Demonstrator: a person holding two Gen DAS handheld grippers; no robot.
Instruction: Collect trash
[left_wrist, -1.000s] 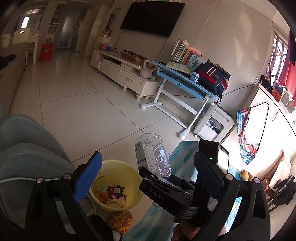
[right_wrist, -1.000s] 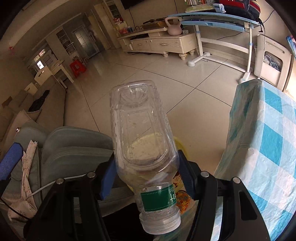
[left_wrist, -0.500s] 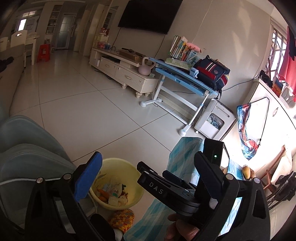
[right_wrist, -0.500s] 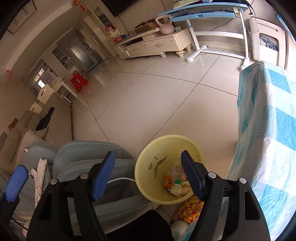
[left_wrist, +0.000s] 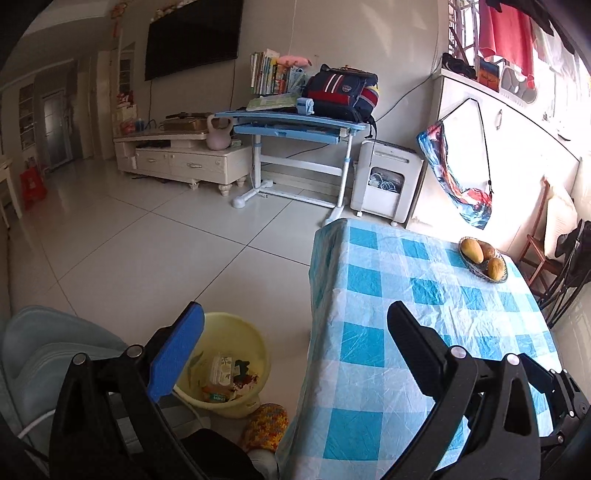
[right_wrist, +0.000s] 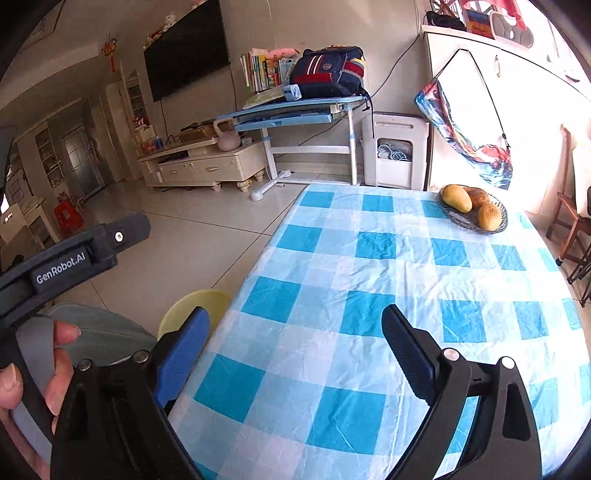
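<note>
Item: bin (left_wrist: 225, 363), yellow, on the floor at the table's (right_wrist: 369, 295) near-left corner, holding a bottle (left_wrist: 221, 371) and scraps.

Right claw (right_wrist: 295, 354): our jaws have just been opening, now wide, nothing between them; it faces the cloth, bin rim at 10 o'clock.

Left claw (left_wrist: 295, 350): wide apart, empty; bin at 8 o'clock, just past our blue pad (left_wrist: 176, 354).

We see no trash on the cloth, only a fruit bowl (right_wrist: 472, 210) at 1 o'clock. We judge neither hand has a next target in view.
</note>
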